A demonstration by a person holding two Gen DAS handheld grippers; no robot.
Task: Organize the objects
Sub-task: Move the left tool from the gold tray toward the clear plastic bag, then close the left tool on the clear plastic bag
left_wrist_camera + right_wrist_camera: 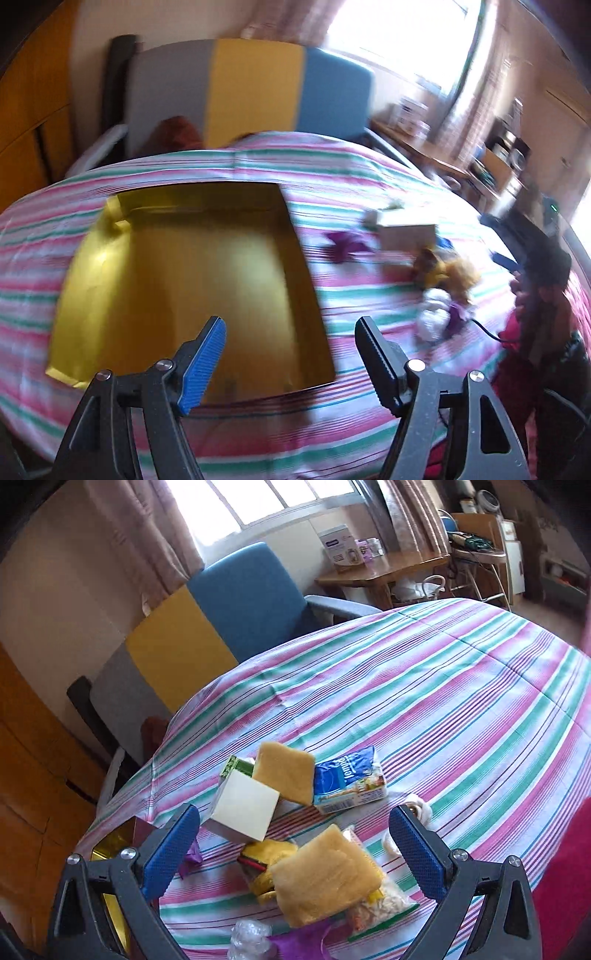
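Note:
An open gold box lies on the striped tablecloth, and it looks empty inside. My left gripper hangs open over the box's near right corner with nothing between its fingers. To the right of the box lie a white carton, a purple ribbon and a plush toy. My right gripper stands wide open above a heap: a white carton, two yellow sponges, a blue packet and a zip bag of snacks. It touches none of them.
A grey, yellow and blue chair back stands behind the table. A wooden side table with boxes is by the window. Clear plastic wrap and a white roll lie near the heap. A corner of the gold box shows at left.

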